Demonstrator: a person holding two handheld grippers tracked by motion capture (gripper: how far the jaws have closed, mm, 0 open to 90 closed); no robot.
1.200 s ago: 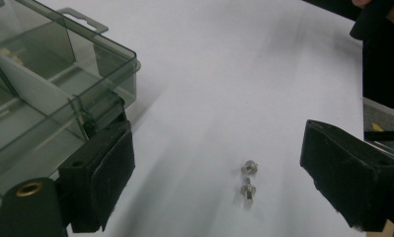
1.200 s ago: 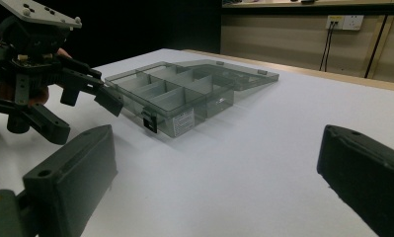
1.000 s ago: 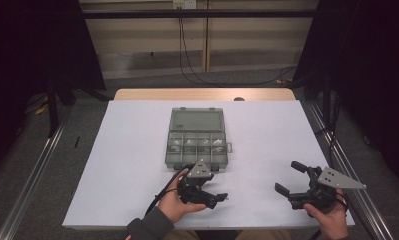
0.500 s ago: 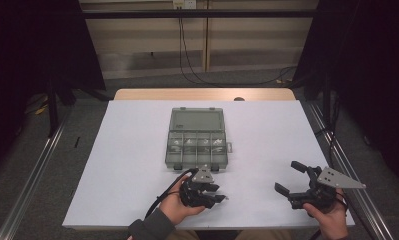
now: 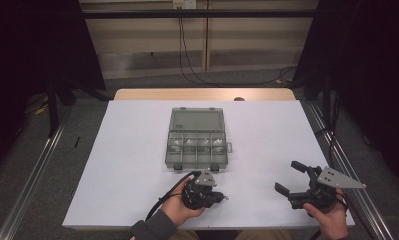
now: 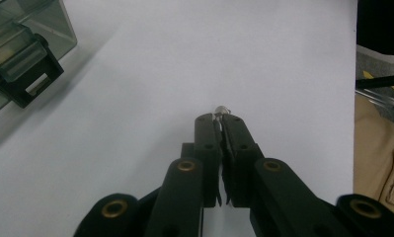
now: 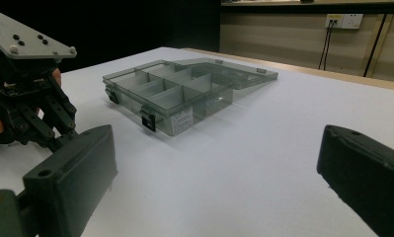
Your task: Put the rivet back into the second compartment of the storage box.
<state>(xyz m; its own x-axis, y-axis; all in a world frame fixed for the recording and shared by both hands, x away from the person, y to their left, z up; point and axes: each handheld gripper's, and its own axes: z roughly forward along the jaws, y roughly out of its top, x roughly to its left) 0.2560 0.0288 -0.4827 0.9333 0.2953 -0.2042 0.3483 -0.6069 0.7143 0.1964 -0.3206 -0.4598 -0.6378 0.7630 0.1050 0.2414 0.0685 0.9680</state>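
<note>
A clear grey compartment box [image 5: 194, 145] lies open mid-table, its lid folded back on the far side; small parts rest in its near compartments. My left gripper [image 5: 222, 196] sits low on the white table just in front of the box. Its jaws have just been closing, and in the left gripper view my left gripper [image 6: 219, 118] pinches a small silvery metal part [image 6: 222, 109] at its tips. My right gripper [image 5: 288, 176] rests at the near right, open with nothing between its wide-spread jaws. In the right gripper view, the box [image 7: 175, 94] and left gripper [image 7: 26, 98] are ahead.
The white table [image 5: 112, 165] ends close behind both hands at its near edge. A box latch [image 6: 24, 79] sticks out toward my left gripper. Cables [image 5: 187, 45] hang on the back wall, and metal rails [image 5: 32, 165] run along the floor on both sides.
The left gripper's jaws have closed from wide open to shut on a small metal part. The right gripper has stayed where it was.
</note>
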